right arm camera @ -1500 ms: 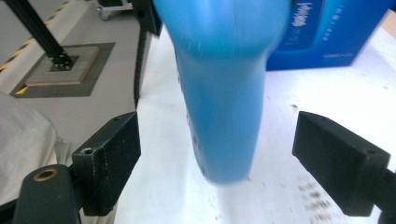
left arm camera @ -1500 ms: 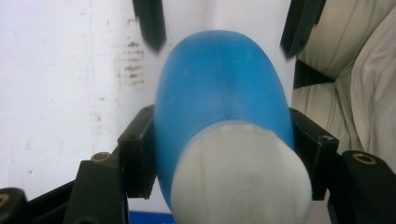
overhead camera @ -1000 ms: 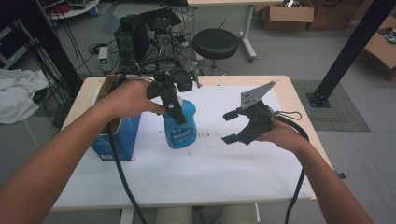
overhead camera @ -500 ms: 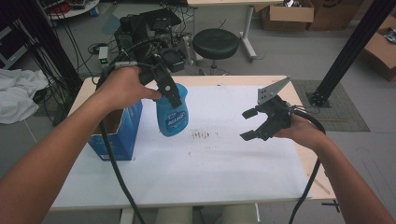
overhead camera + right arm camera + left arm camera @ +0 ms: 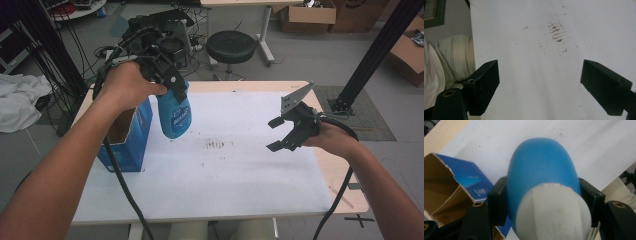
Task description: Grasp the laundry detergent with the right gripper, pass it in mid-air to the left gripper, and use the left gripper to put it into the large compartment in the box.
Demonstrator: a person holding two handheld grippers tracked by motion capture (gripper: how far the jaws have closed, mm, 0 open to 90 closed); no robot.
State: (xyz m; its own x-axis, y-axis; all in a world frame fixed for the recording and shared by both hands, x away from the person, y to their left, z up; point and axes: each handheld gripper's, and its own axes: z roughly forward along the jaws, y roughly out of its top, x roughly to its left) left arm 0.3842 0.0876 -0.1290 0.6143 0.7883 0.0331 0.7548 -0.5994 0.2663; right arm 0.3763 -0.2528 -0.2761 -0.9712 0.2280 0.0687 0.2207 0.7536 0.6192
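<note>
Progress looks about halfway: right hand-held gripper [image 5: 283, 134] hangs spread and empty over the stained tabletop [image 5: 225, 175]; farther left, left hand-held gripper [image 5: 172, 87] pinches the bottle [image 5: 174, 114] aloft beside the open box [image 5: 125, 137], not yet inside.

The left forearm enters from the lower left and rises diagonally; the left hand [image 5: 122, 82] is raised, holding the left gripper [image 5: 175, 92] with its jaws pointing down and clamped on a bottle [image 5: 175, 114], one jaw on each side of the body. The right forearm enters from the lower right. The right hand [image 5: 332, 140] holds the right gripper [image 5: 276, 134] lower, jaws spread wide, pointing left, nothing between them.
</note>
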